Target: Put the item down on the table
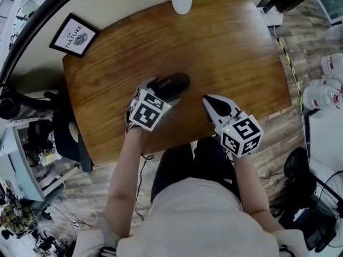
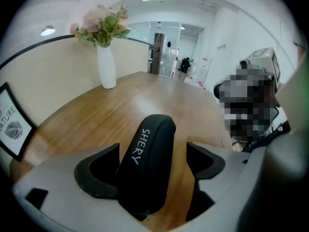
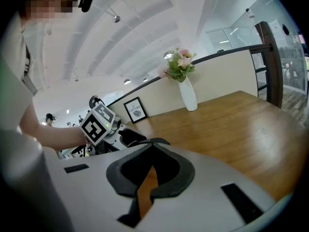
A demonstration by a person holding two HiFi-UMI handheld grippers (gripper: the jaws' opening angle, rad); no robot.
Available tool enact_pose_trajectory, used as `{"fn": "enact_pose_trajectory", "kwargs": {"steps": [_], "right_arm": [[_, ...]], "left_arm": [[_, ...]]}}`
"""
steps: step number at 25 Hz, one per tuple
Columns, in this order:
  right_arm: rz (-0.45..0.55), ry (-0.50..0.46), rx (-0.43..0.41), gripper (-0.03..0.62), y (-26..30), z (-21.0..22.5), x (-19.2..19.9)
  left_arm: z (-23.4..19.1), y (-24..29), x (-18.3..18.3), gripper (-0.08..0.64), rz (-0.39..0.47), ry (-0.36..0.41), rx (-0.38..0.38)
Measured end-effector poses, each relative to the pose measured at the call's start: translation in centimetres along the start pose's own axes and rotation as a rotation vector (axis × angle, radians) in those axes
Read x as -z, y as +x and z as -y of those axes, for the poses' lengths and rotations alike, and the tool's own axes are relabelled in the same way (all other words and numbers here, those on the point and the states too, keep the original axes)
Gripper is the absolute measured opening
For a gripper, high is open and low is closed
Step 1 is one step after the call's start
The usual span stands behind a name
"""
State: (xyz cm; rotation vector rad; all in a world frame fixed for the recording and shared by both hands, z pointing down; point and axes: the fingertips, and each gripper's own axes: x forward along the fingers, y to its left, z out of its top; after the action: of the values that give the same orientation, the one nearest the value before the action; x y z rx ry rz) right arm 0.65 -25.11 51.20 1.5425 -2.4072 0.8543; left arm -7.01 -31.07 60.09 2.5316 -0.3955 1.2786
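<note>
A black oblong case (image 1: 172, 83) marked "SHERY" lies on the wooden table (image 1: 230, 52), near its front edge. My left gripper (image 1: 159, 92) straddles the case's near end, open. In the left gripper view the case (image 2: 147, 163) sits between the pads; it lies close against the left pad (image 2: 99, 170), while bare wood shows beside the right pad (image 2: 205, 158). My right gripper (image 1: 206, 98) hovers over the table to the right of the case, shut and empty, its tips (image 3: 152, 148) meeting. From the right gripper view the case (image 3: 133, 137) and left gripper (image 3: 99, 122) lie to the left.
A white vase (image 1: 181, 0) with flowers stands at the table's far edge. A framed picture (image 1: 75, 35) leans at the far left corner. A dark chair (image 1: 67, 135) is left of the table, white containers (image 1: 327, 84) and cables on the floor to the right.
</note>
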Motion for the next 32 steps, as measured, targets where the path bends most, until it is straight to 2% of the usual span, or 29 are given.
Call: {"fn": "enact_pose_trajectory", "kwargs": {"steps": [5,9,12,21,26,29,32], "right_arm": [[0.019,-0.033,-0.033,0.011,-0.3,-0.5,-1.5],[0.042,-0.069,-0.062,0.01,-0.2,-1.2,-3.4],[0.051,-0.105,-0.102,0.011,0.0,-2.4,-4.4],[0.097,-0.225,-0.234,0.011,-0.3,-6.1,-9.2],[0.146,-0.274,-0.251,0.011,-1.1,-7.5,-11.9],[0.174,-0.303,-0.261,0.011,-1.4,-8.5,-13.2],[0.182,-0.324,-0.289,0.011,-1.5,-9.6,-13.7]], "left_arm": [[0.3,-2.1,-1.8,0.444,0.117,-0.163,0.001],[-0.1,-4.4,-3.2,0.441,0.201,-0.223,-0.041],[-0.1,-6.4,-4.3,0.402,0.287,-0.268,-0.067],[1.0,-13.1,-8.4,0.321,0.506,-0.284,-0.084],[2.5,-17.3,-9.9,0.269,0.662,-0.321,-0.076],[3.0,-19.2,-10.3,0.219,0.716,-0.318,-0.111],[3.4,-20.4,-10.4,0.212,0.768,-0.328,-0.131]]}}
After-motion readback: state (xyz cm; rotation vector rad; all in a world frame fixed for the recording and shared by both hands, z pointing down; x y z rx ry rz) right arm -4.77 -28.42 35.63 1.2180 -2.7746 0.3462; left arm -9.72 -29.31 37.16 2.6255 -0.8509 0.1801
